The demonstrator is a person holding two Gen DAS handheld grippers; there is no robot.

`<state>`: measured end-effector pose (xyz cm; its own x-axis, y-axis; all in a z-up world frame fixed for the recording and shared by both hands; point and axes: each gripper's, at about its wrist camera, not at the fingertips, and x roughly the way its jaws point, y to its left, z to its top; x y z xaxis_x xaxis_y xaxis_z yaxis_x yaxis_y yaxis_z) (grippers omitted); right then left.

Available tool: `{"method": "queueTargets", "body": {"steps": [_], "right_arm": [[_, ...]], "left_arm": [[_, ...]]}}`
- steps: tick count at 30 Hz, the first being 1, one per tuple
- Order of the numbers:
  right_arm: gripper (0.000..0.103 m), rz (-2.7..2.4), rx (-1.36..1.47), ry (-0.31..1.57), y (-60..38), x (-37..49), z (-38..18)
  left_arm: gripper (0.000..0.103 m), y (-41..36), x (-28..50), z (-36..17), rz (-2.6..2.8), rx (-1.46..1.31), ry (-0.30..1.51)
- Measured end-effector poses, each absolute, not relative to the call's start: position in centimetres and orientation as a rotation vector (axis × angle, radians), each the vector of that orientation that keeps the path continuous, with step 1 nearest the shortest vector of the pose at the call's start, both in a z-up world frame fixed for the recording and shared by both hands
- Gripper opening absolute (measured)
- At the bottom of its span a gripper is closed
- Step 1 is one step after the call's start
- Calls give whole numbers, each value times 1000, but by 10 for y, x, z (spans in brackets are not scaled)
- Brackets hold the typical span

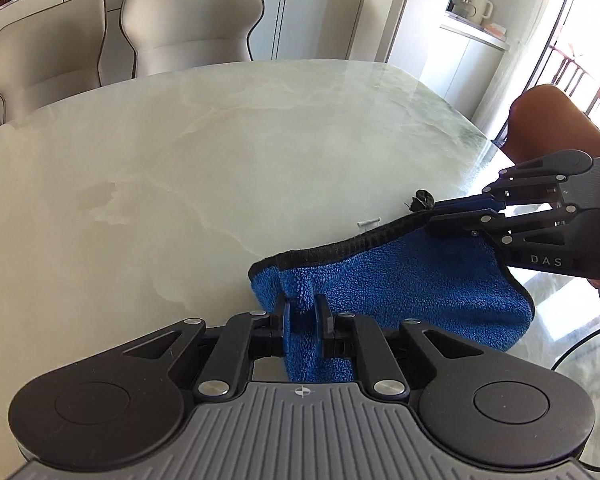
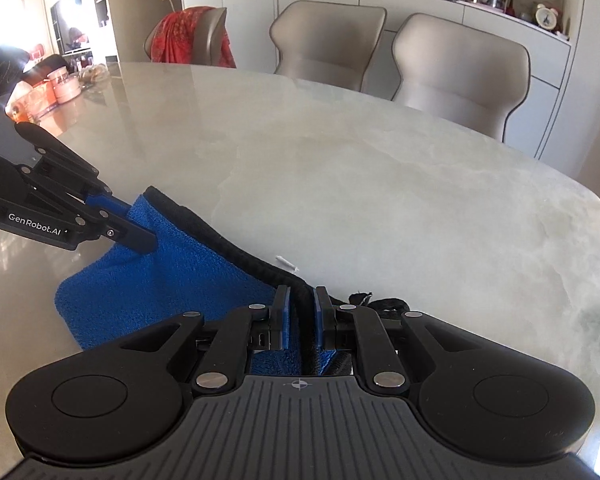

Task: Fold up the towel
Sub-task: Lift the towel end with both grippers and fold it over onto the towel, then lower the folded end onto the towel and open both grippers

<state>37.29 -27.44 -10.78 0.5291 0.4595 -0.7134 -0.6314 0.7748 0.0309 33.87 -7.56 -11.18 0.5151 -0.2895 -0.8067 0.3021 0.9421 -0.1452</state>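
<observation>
A blue terry towel (image 1: pixel 400 288) with a black hem hangs between my two grippers above the marble table (image 1: pixel 180 168). My left gripper (image 1: pixel 302 308) is shut on one corner of the towel. My right gripper (image 1: pixel 436 216) comes in from the right and is shut on the other end of the hem. In the right wrist view the towel (image 2: pixel 172 280) sags to the left, my right gripper (image 2: pixel 300 304) pinches the black hem, and my left gripper (image 2: pixel 144 236) pinches the far corner.
Two beige chairs (image 1: pixel 188 20) stand at the table's far side. A small white scrap (image 2: pixel 286 263) lies on the table near the towel. Boxes and jars (image 2: pixel 56 88) sit at the table's far left end. A brown chair (image 1: pixel 552 120) stands at the right.
</observation>
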Motion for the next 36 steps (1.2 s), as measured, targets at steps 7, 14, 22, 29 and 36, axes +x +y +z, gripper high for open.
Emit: {"method": "queueTargets", "body": {"steps": [7, 14, 22, 29, 36], "right_arm": [[12, 647, -238, 768, -272, 378, -112], [23, 608, -250, 764, -270, 381, -121], [55, 475, -112, 512, -300, 350, -87], [56, 560, -99, 632, -296, 309, -92], [56, 575, -57, 732, -284, 291, -120]], "left_arm": [[15, -73, 339, -123, -334, -11, 975], [20, -71, 336, -128, -312, -39, 971], [58, -62, 313, -102, -143, 3, 883], [59, -83, 301, -87, -246, -58, 798], [59, -107, 320, -111, -310, -50, 827]]}}
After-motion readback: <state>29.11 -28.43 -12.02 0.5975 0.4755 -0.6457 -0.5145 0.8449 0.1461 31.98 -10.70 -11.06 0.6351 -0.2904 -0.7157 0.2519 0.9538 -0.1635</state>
